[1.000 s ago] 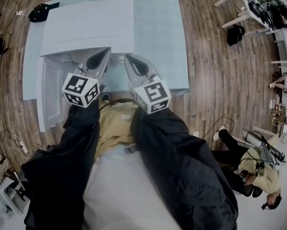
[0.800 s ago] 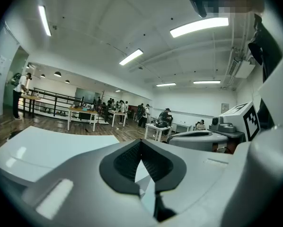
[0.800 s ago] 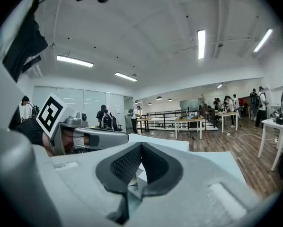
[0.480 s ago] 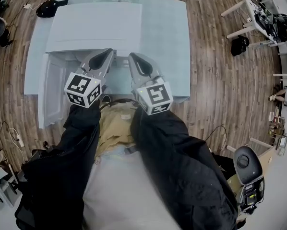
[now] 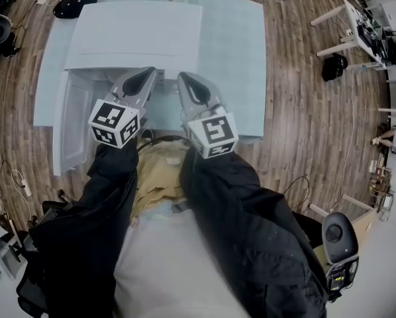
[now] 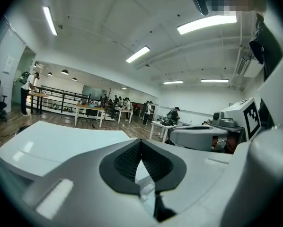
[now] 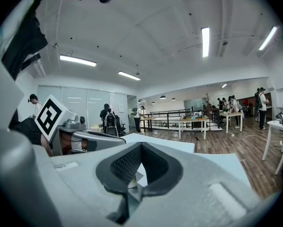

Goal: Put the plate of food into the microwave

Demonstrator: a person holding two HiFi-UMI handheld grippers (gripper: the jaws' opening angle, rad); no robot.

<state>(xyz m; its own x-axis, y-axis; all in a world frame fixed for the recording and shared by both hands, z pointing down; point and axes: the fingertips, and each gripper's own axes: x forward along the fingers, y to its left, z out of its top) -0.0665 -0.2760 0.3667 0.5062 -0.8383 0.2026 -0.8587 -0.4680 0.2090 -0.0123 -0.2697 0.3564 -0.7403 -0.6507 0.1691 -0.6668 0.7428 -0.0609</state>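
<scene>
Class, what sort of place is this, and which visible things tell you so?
Probably an open lab or workshop hall: work tables with people round them, ceiling strip lights and a plank floor.

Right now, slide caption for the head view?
Grey left gripper and right gripper, shut and empty, before the open white microwave on a pale blue table.

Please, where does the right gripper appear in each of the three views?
Head view: right gripper just right of centre.
Left gripper view: right gripper right of centre.
Right gripper view: right gripper low centre, jaws shut.
Shared landmark: the microwave.
</scene>
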